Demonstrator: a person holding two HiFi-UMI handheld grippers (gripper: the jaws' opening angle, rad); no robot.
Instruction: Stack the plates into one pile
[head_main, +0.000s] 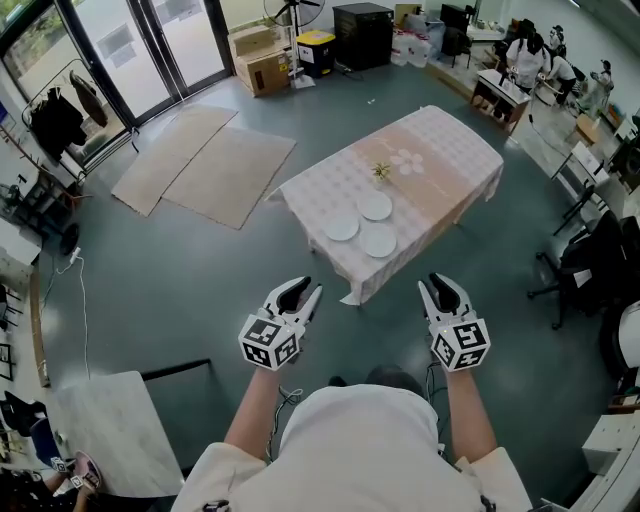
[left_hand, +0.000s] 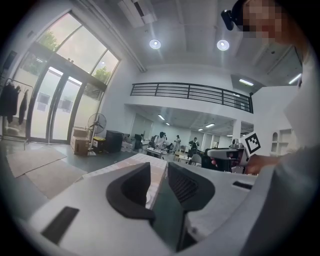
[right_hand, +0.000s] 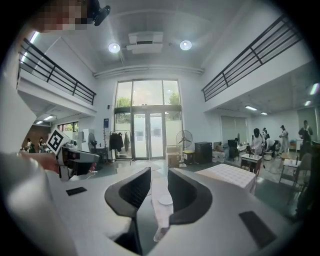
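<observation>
Three white plates lie apart on the checked tablecloth of the table (head_main: 455, 150): one on the left (head_main: 342, 228), one farther back (head_main: 376, 207), one nearer (head_main: 379, 241). A small plant (head_main: 381, 171) stands behind them. Both grippers hang in the air short of the table's near corner. My left gripper (head_main: 305, 290) (left_hand: 159, 170) is open with nothing between its jaws. My right gripper (head_main: 437, 285) (right_hand: 159, 175) is open too and holds nothing. Through its gap I see one plate (right_hand: 165, 199) far off on the cloth.
Two floor mats (head_main: 205, 165) lie left of the table. Cardboard boxes (head_main: 262, 58) and a black cabinet (head_main: 363, 35) stand at the back. An office chair (head_main: 585, 265) is at the right, people at desks (head_main: 525, 60) far right, a white panel (head_main: 120, 430) near left.
</observation>
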